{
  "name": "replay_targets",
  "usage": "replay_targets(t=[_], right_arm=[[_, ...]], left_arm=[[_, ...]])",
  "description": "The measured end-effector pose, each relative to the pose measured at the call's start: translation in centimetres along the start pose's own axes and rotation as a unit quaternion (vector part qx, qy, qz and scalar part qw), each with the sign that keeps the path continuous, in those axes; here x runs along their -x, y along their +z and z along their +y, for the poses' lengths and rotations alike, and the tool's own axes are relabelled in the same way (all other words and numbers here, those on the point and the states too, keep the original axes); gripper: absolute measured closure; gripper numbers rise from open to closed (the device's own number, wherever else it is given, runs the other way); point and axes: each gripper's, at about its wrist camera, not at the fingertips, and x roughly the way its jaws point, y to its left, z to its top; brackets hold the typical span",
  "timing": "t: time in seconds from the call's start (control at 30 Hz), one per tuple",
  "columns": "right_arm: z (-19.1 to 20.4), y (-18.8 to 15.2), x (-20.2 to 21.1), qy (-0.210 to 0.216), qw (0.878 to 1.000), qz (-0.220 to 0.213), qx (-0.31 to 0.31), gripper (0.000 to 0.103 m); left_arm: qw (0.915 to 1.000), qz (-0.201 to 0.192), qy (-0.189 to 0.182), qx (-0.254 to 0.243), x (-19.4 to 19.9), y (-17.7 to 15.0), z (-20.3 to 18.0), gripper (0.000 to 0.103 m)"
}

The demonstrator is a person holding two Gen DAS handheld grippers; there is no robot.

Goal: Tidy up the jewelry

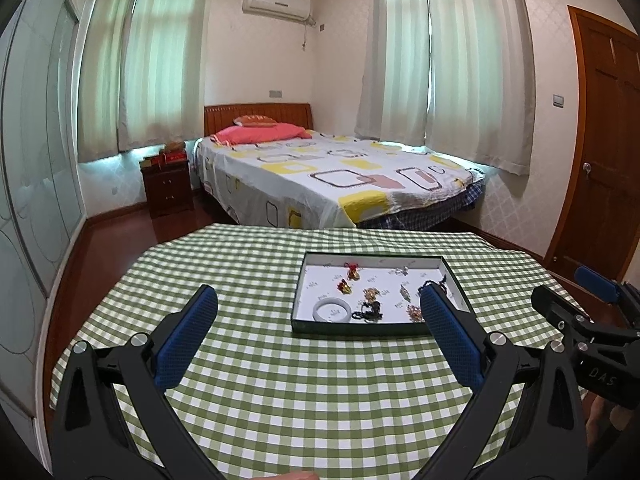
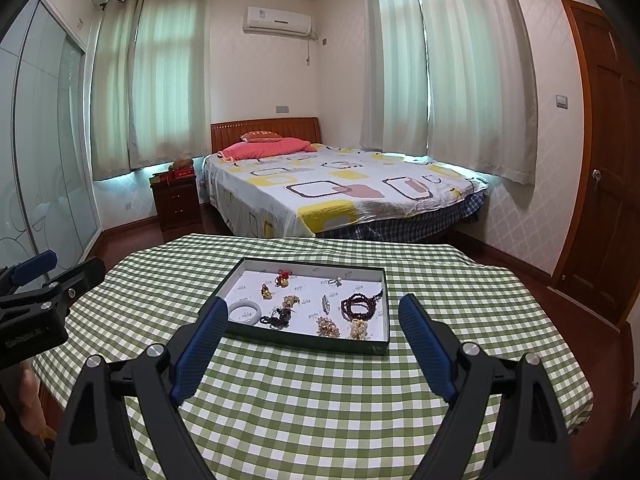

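A shallow dark green tray (image 1: 356, 329) (image 2: 304, 339) with a white floor sits on the green checked tablecloth (image 1: 280, 380) (image 2: 320, 400). It holds several jewelry pieces: a white bangle (image 1: 332, 309) (image 2: 244, 312), a dark bead bracelet (image 2: 360, 307), red-and-gold charms (image 1: 352, 273) (image 2: 282, 279), gold brooches (image 2: 329, 327) and a black cord piece (image 1: 370, 311). My left gripper (image 1: 318, 298) is open and empty above the cloth, short of the tray. My right gripper (image 2: 314, 307) is open and empty, hovering before the tray's near edge.
The right gripper shows at the right edge of the left wrist view (image 1: 580, 320), the left one at the left edge of the right wrist view (image 2: 40, 304). Beyond the table stand a bed (image 1: 332, 176), a nightstand (image 1: 168, 184) and a wooden door (image 1: 600, 140).
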Motion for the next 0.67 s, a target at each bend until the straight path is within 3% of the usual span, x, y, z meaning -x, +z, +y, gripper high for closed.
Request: replay_targets(t=[0.27, 0.43, 0.67], right_arm=[[-0.2, -0.3, -1.2, 0.001, 1.000, 0.014, -0.002, 0.019], [-0.5, -0.6, -2.1, 0.001, 1.000, 0.022, -0.005, 0.019], [-2.1, -1.5, -4.3, -0.007, 0.999, 0.039, -0.016, 0.019]], left_arm=[[0.9996, 0.013, 0.001, 0.023, -1.3, -0.6, 0.9, 0.004], [0.9997, 0.021, 0.010, -0.001, -2.9, -0.9, 0.5, 0.004], [0.9970, 0.073, 0.023, 0.010, -7.6, -2.0, 1.8, 0.004]])
